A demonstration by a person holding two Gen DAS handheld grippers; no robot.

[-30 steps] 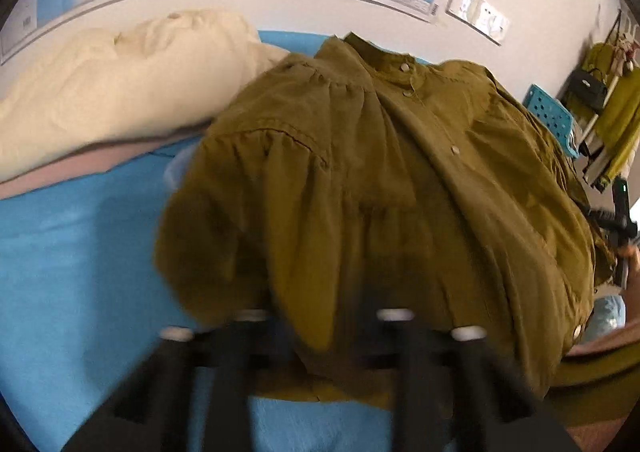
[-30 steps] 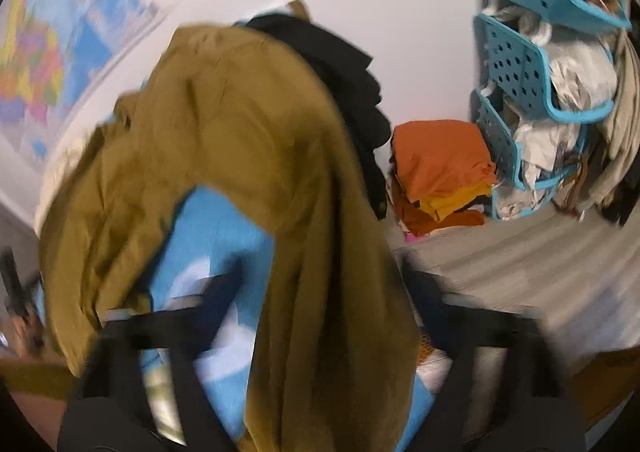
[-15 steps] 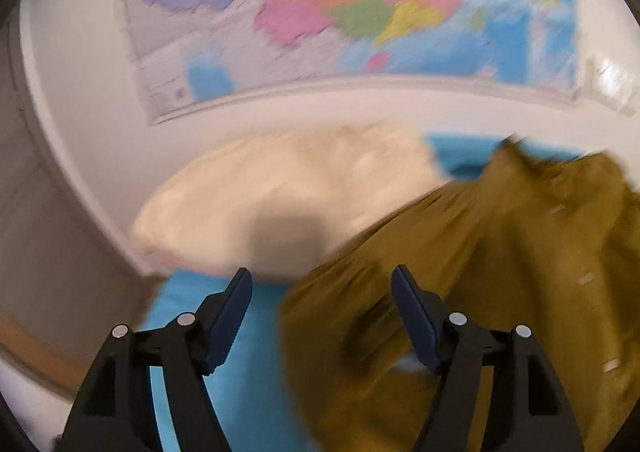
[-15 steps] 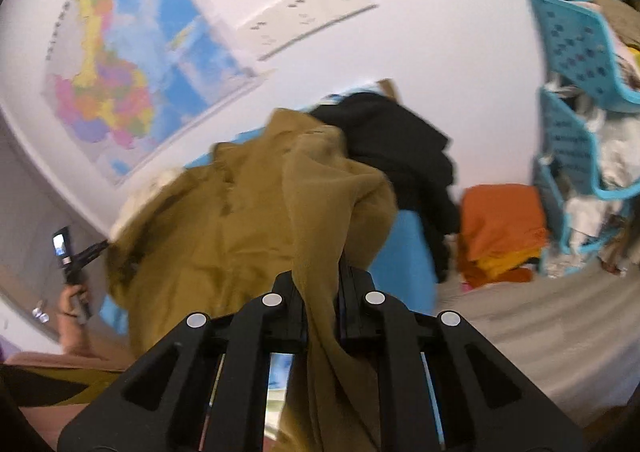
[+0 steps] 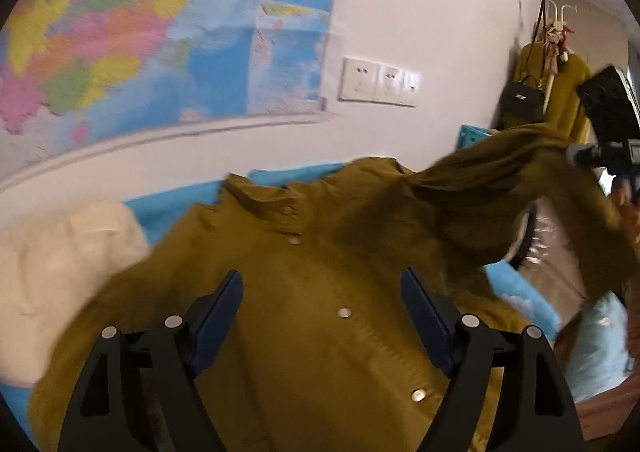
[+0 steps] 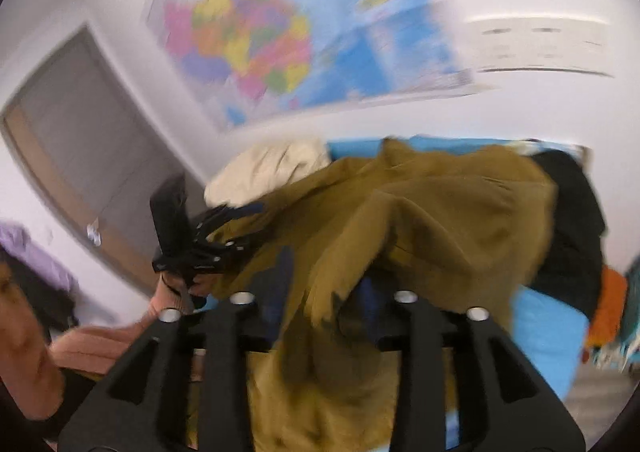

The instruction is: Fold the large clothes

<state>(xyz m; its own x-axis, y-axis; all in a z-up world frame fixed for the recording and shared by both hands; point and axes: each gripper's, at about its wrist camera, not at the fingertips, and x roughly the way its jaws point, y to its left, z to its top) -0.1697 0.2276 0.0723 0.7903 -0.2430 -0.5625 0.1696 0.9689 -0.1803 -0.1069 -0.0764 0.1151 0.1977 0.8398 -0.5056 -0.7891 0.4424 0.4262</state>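
Sleeve of the olive-green buttoned cotton shirt [image 6: 440,219] hangs between the opening right gripper [image 6: 328,292]; left gripper [image 5: 322,312], jaws apart and opening, is empty. Regrip lower-centre hem evenly.

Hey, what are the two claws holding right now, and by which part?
Left claw: nothing, jaws opening over the olive shirt. Right claw: a sleeve lies between its opening jaws; grip unclear.

Your right gripper [image 6: 326,288] is blurred; draped shirt [image 6: 420,219] hides whether its opening pads press the cloth.
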